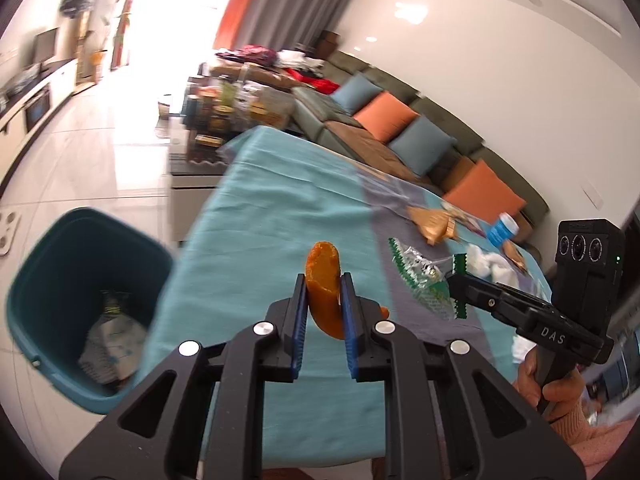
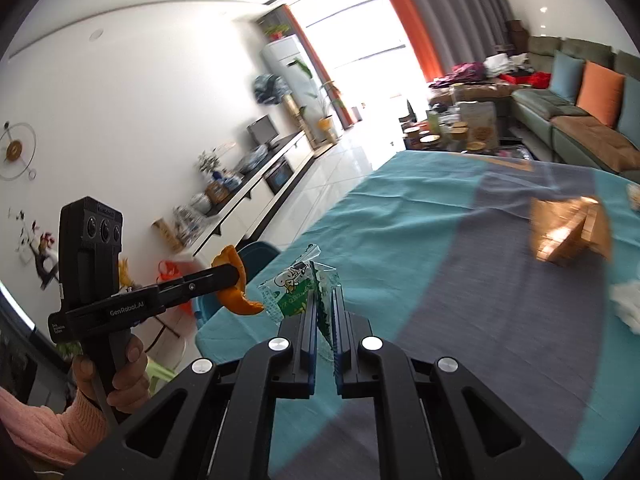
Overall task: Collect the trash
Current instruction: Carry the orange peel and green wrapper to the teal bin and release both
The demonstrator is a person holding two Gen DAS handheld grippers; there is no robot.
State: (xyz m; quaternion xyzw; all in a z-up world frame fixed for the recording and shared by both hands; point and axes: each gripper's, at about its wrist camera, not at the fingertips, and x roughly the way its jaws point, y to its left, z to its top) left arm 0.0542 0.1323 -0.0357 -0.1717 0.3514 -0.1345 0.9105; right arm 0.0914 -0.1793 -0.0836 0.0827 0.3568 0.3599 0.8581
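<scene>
My left gripper (image 1: 325, 280) is shut on a curled orange peel (image 1: 323, 280), held over the teal tablecloth (image 1: 260, 220). The peel (image 2: 234, 284) and the left gripper (image 2: 236, 274) also show at the left of the right wrist view. My right gripper (image 2: 325, 294) is shut on a clear green-and-white snack wrapper (image 2: 298, 286), which hangs above the cloth. In the left wrist view that wrapper (image 1: 424, 276) sits in the right gripper (image 1: 454, 284) at the right. A teal trash bin (image 1: 80, 300) with paper inside stands on the floor left of the table.
More litter lies on the far cloth: a gold wrapper (image 1: 432, 224), white tissues (image 1: 488, 264) and a blue cup (image 1: 504, 230). A sofa with cushions (image 1: 384, 116) runs behind the table. A cluttered low table (image 1: 224, 112) stands beyond. White floor tiles (image 1: 100, 152) lie to the left.
</scene>
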